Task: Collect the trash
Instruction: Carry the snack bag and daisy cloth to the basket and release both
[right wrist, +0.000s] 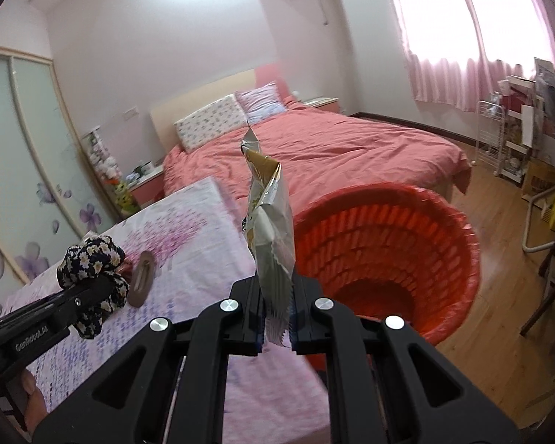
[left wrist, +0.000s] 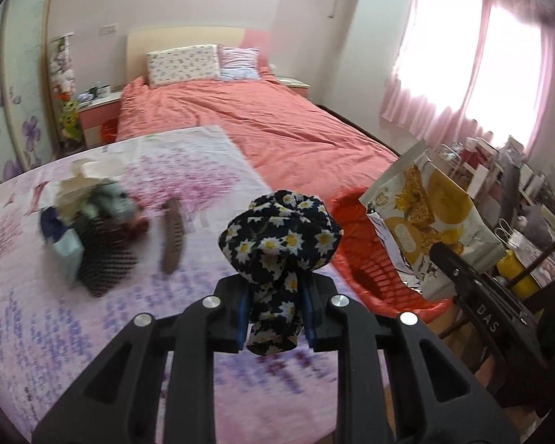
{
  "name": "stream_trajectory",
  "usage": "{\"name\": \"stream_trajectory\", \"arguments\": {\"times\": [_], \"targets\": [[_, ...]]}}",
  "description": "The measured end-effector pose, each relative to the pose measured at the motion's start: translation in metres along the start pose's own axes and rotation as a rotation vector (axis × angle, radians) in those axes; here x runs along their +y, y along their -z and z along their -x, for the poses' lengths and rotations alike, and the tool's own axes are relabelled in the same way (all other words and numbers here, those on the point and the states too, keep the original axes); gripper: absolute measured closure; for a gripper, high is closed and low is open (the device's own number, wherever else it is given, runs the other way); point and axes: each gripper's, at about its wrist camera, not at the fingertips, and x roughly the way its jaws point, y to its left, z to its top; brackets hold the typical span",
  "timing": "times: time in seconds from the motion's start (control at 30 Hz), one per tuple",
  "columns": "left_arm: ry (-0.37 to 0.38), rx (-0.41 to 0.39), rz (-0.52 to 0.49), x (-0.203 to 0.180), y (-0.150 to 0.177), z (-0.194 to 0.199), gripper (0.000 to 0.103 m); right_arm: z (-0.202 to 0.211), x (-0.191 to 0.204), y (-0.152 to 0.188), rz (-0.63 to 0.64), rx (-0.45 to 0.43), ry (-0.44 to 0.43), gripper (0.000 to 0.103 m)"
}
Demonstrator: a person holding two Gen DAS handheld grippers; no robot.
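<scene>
Nearest my left camera, the left tool [left wrist: 276, 305] has its 2 fingers closed tight on a bunched dark cloth with white daisies [left wrist: 280, 244]; the cloth balloons above the tips and a tail of it hangs down between the fingers. My right tool [right wrist: 277, 312] is likewise clamped nearly shut, pinching the crimped bottom edge of a snack wrapper [right wrist: 270, 229], which stands upright and twisted above the fingers. From the left camera I see that same wrapper held over the near rim of the red trash basket [left wrist: 381, 270], lined with a red bag. In the right view the basket's mouth [right wrist: 458, 222] sits just right of the wrapper, beside the worktop's edge. The worktop [left wrist: 92, 333] is covered in a pink and purple floral cloth. On it, left of my left tool, lie a brown comb-like item [left wrist: 172, 238] and a blurred pile of things [left wrist: 88, 229] that I cannot make out. Beyond the worktop is a bed [left wrist: 277, 122] with a salmon cover.
</scene>
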Motion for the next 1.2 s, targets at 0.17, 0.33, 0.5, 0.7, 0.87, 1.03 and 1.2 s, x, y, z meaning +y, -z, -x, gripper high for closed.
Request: {"name": "stream_trajectory", "arguments": {"times": [0.17, 0.33, 0.5, 0.7, 0.87, 1.03, 1.2], "targets": [[0.054, 0.016, -0.031, -0.029, -0.002, -0.018, 0.08, -0.005, -0.023, -0.009, -0.039, -0.011, 0.05, 0.093], [0.113, 0.037, -0.058, -0.059, -0.008, -0.043, 0.08, -0.013, -0.04, -0.013, -0.065, -0.013, 0.086, 0.093], [0.158, 0.053, -0.08, -0.082, -0.016, -0.065, 0.08, -0.024, -0.057, -0.019, -0.077, -0.018, 0.112, 0.093], [0.194, 0.082, -0.112, -0.108, -0.021, -0.097, 0.079, -0.033, -0.073, -0.024, -0.086, -0.024, 0.133, 0.093], [0.19, 0.11, -0.12, -0.115, -0.021, -0.122, 0.068, -0.041, -0.084, -0.027, -0.099, -0.009, 0.132, 0.092], [0.155, 0.143, -0.095, -0.105, -0.017, -0.139, 0.055, -0.045, -0.089, -0.025, -0.107, 0.011, 0.126, 0.071], [0.133, 0.144, -0.087, -0.094, -0.015, -0.14, 0.05, -0.044, -0.087, -0.023, -0.093, 0.012, 0.134, 0.058]]}}
